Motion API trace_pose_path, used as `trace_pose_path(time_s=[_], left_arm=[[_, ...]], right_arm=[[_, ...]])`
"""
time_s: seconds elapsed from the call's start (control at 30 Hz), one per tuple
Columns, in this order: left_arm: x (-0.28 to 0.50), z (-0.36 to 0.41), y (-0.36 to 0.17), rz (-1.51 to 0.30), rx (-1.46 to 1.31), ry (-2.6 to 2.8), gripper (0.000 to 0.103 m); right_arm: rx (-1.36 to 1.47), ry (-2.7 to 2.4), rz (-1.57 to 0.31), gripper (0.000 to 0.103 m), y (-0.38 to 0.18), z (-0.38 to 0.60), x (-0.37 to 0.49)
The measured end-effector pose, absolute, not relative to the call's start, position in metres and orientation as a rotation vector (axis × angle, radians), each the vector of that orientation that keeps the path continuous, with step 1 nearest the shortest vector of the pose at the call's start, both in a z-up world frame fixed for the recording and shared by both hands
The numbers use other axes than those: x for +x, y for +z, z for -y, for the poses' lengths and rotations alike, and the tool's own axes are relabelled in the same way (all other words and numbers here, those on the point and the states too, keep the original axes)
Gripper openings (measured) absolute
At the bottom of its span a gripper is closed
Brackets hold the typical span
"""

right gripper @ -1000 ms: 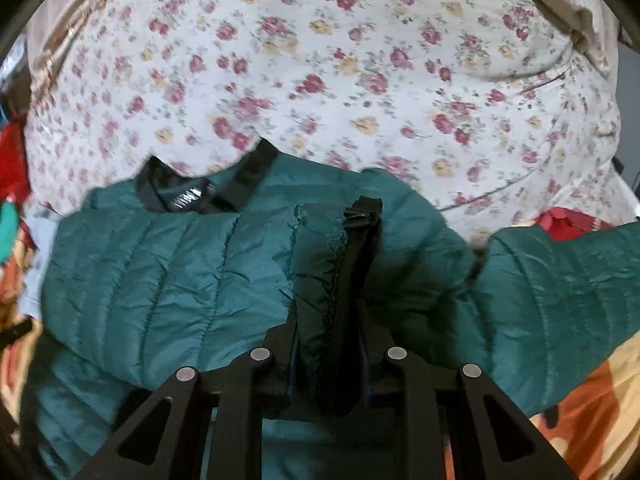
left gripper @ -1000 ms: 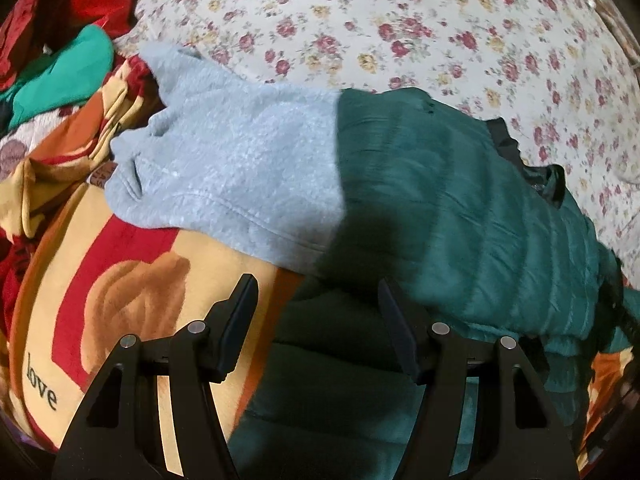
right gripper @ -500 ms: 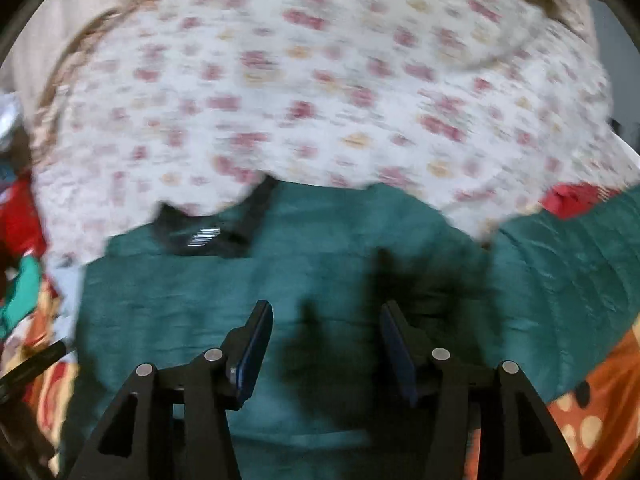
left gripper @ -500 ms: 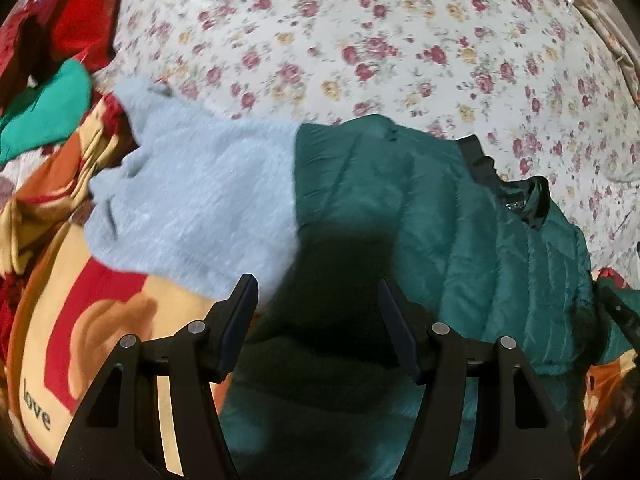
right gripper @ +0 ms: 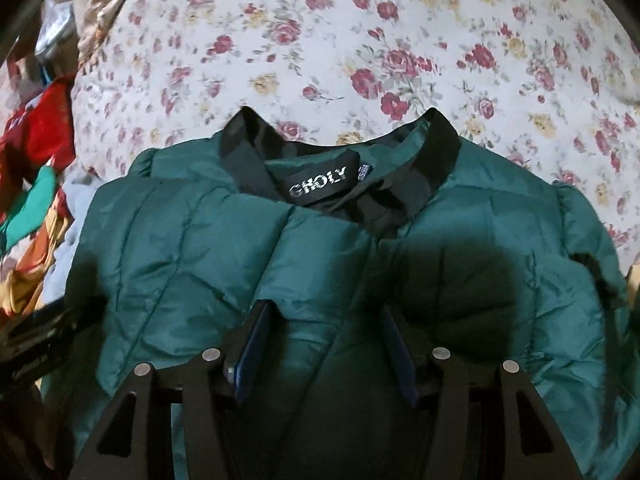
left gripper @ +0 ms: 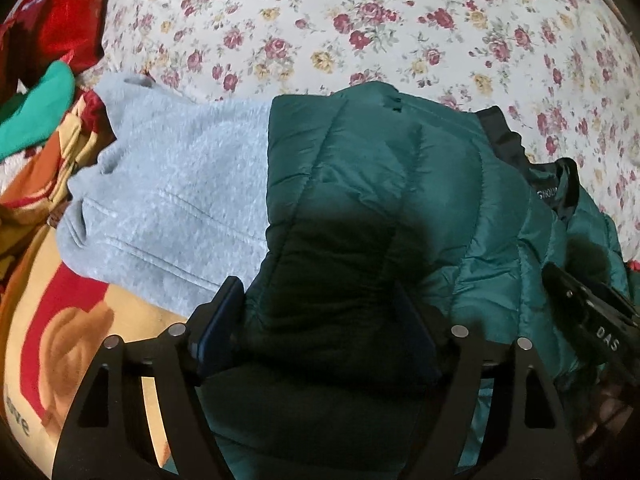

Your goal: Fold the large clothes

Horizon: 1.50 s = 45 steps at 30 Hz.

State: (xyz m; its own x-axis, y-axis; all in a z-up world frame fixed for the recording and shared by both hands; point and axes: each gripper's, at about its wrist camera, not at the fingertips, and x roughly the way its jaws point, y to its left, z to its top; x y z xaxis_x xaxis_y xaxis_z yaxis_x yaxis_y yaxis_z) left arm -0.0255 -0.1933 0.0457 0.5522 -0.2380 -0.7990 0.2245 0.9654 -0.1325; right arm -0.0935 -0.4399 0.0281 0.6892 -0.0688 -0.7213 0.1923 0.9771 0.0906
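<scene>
A dark green quilted puffer jacket (left gripper: 400, 184) lies on the floral bedsheet (left gripper: 360, 20), its black collar and label up in the right wrist view (right gripper: 320, 188). My left gripper (left gripper: 320, 312) is open, its fingers low over the jacket's left part, with padded fabric bulging between them. My right gripper (right gripper: 326, 340) is open just below the collar, its fingers close over the jacket's chest. The right gripper's body shows at the right edge of the left wrist view (left gripper: 592, 320).
A light grey fleece garment (left gripper: 172, 192) lies left of the jacket, partly under it. A red and yellow printed blanket (left gripper: 52, 320) is beneath. Red (left gripper: 60, 28) and bright green (left gripper: 36, 112) clothes are piled at far left. The floral bedsheet (right gripper: 360, 40) stretches beyond the collar.
My right gripper let go of the jacket fold it held, opened, and came down near the collar. My left gripper moved right and lower onto the jacket.
</scene>
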Motion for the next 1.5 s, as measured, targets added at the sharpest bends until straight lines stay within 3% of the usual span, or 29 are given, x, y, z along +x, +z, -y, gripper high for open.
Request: trace_pose_path(time_s=[0.37, 0.63, 0.87, 1.0, 1.3, 1.5], left_arm=[[-0.030, 0.197, 0.040, -0.912, 0.001, -0.261, 0.078], [-0.034, 0.200, 0.037, -0.891, 0.023, -0.249, 0.082], [-0.033, 0.200, 0.036, -0.897, 0.013, -0.245, 0.084], [-0.033, 0.200, 0.036, -0.896, 0.020, -0.241, 0.084], [-0.040, 0.201, 0.043, -0.901, 0.022, -0.234, 0.085], [-0.061, 0.198, 0.064, -0.882, 0.007, -0.283, 0.085]], right_arm=[[0.132, -0.109, -0.749, 0.054, 0.066, 0.455, -0.163], [0.250, -0.182, -0.850, 0.052, 0.018, 0.495, -0.166], [0.204, -0.229, -0.847, 0.052, 0.031, 0.487, -0.164], [0.212, -0.219, -0.789, 0.061, 0.052, 0.480, -0.175], [0.188, -0.248, -0.874, 0.063, 0.018, 0.473, -0.159], [0.181, -0.253, -0.856, 0.066, 0.040, 0.464, -0.171]])
